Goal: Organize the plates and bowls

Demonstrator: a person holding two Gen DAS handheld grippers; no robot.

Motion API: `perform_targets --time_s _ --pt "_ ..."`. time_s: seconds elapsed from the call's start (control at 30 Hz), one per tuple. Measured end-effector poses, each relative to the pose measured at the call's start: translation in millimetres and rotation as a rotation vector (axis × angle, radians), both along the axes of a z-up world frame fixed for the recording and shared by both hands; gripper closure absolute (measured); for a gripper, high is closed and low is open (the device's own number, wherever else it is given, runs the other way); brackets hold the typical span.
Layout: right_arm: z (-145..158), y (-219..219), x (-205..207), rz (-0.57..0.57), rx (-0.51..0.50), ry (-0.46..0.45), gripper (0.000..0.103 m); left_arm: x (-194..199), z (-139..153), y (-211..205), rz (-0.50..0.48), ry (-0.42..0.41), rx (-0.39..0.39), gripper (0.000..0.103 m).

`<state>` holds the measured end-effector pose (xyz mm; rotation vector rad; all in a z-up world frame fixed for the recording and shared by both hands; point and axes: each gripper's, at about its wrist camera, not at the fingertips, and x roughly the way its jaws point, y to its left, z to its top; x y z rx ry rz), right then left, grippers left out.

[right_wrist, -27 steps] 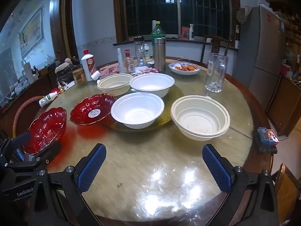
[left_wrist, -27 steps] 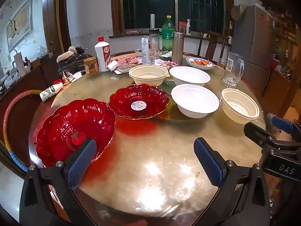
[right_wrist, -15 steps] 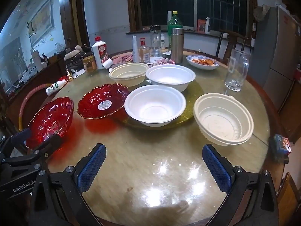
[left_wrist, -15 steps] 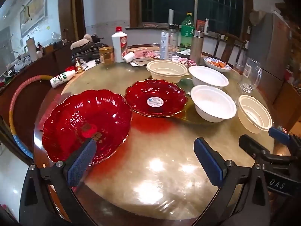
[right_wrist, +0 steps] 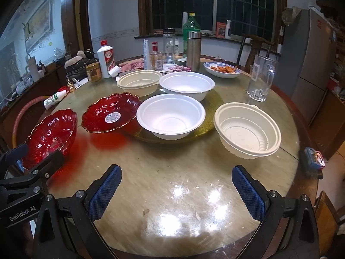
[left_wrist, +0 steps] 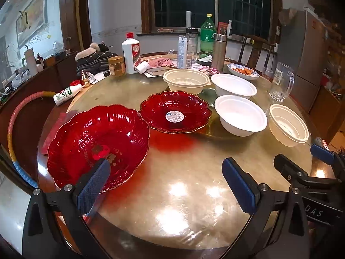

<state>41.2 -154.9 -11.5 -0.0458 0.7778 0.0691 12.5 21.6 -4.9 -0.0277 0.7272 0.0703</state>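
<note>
Two red glass plates sit at the table's left: a near one (left_wrist: 97, 142) (right_wrist: 50, 137) and a stickered one (left_wrist: 175, 112) (right_wrist: 111, 113). Two white bowls (left_wrist: 240, 114) (left_wrist: 232, 85) and two cream bowls (left_wrist: 185, 81) (left_wrist: 287, 125) stand to the right; they also show in the right wrist view (right_wrist: 170, 115) (right_wrist: 186, 84) (right_wrist: 138, 82) (right_wrist: 246, 126). My left gripper (left_wrist: 166, 185) is open, its left finger over the near red plate's front rim. My right gripper (right_wrist: 176, 191) is open and empty above bare table.
Bottles, a steel flask (right_wrist: 193, 50), a glass mug (right_wrist: 261, 77), a food plate (right_wrist: 222, 70) and a jar crowd the table's far side. A gold turntable (right_wrist: 212, 105) lies under the white bowls. A hoop (left_wrist: 13, 127) leans at the left edge.
Both grippers have moved forward toward the dishes. The left has swung left, so the near red plate sits closer and more central. Both stay open.
</note>
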Motion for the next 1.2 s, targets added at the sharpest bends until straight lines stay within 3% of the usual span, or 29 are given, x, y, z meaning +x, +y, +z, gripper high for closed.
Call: perform_targets --time_s 1.2 --pt "-0.6 8.9 2.2 -0.009 -0.031 0.012 0.0 1.2 -8.8 7.4 0.006 0.018 -0.018 0.0"
